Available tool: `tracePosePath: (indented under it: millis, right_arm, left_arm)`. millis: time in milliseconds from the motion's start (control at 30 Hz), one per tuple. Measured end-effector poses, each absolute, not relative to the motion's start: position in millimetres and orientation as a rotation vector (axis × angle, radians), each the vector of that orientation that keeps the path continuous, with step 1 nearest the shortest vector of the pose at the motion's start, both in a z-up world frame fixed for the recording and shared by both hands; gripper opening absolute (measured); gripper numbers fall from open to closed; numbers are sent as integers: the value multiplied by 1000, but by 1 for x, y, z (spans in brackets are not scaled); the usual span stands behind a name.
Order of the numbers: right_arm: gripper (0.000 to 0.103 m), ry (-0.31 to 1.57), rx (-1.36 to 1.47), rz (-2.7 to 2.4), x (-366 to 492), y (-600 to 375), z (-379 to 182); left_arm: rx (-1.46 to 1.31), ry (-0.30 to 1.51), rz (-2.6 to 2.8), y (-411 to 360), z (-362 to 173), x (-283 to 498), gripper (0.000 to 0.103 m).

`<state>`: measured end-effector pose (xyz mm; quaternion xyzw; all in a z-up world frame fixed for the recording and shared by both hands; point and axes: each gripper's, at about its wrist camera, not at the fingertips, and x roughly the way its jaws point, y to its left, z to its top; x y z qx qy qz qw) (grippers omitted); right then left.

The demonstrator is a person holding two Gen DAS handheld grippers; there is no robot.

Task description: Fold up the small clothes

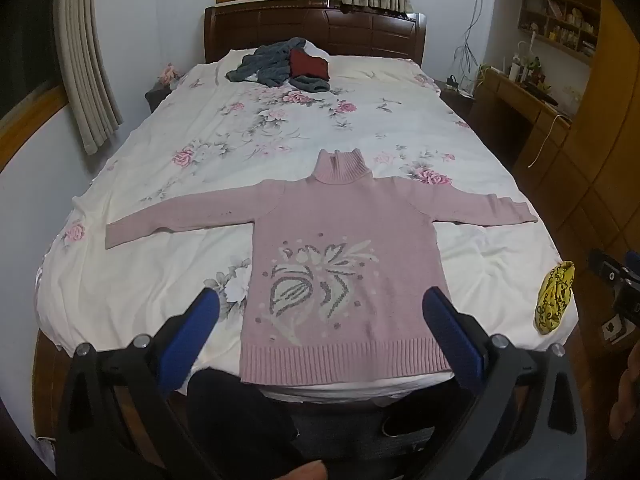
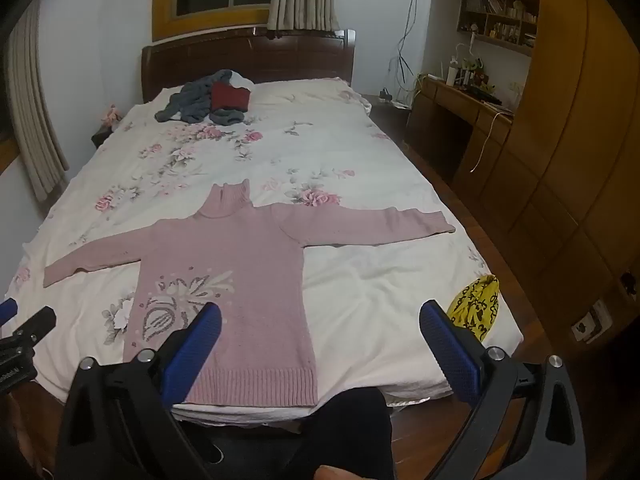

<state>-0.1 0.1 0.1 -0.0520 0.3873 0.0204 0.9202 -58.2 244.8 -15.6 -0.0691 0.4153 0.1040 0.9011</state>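
Across the room, one bed (image 1: pixel 160 288) with a floral sheet is taking up most of the floor, its dark headboard (image 1: pixel 316 30) standing against the far wall under a window. One pink turtleneck sweater (image 1: pixel 340 264) is lying flat at the near end of the bed, front up, both sleeves spread sideways and its hem at the bed's edge. One heap of grey and dark red clothes (image 1: pixel 280 64) is sitting by the headboard, well apart from the sweater. One yellow patterned cloth (image 2: pixel 476 312) is resting near the right edge of the bed. Nothing is lying on the sweater. The left gripper (image 1: pixel 320 316) and right gripper (image 2: pixel 320 328) are both hovering above the hem with fingers spread wide, holding nothing.
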Motion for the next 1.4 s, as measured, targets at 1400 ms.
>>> tracePosePath:
  millis: [1400]
  right_arm:
    - [100, 788, -113, 41, -4, -1, 11]
  left_arm:
    - [-131, 850, 224, 245, -18, -62, 101]
